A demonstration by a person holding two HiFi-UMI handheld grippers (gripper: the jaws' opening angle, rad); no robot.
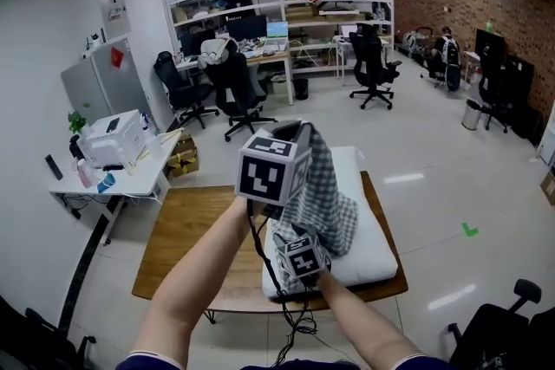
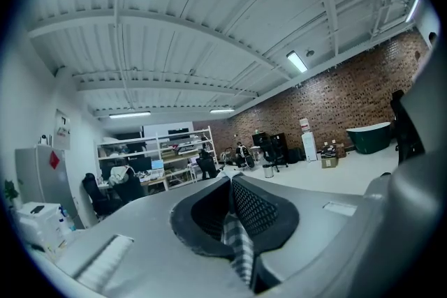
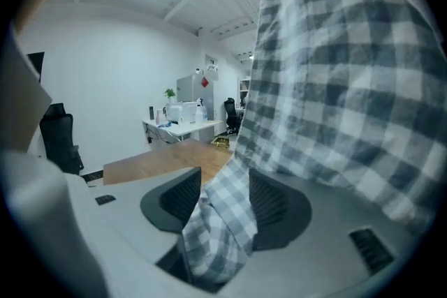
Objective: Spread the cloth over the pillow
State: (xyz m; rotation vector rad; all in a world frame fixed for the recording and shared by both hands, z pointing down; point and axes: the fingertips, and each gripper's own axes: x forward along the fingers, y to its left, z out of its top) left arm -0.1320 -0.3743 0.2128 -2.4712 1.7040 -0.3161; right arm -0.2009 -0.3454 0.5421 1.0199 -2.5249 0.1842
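A grey-and-white checked cloth (image 1: 325,199) hangs in the air over a white pillow (image 1: 368,251) that lies on the right half of a wooden table (image 1: 186,230). My left gripper (image 1: 299,133) is raised high and shut on the cloth's top edge; the left gripper view shows a checked strip (image 2: 239,248) pinched between the jaws of the left gripper (image 2: 229,181). Lower down, my right gripper (image 1: 290,236) is at the cloth's bottom part. In the right gripper view the right gripper (image 3: 225,193) has its jaws wide apart, and a fold of cloth (image 3: 216,220) hangs loose between them.
A white side table (image 1: 113,178) with a printer stands left of the wooden table. Office chairs (image 1: 234,91) and desks fill the back of the room. A black chair (image 1: 512,325) sits at the lower right. A cable (image 1: 295,316) dangles below the grippers.
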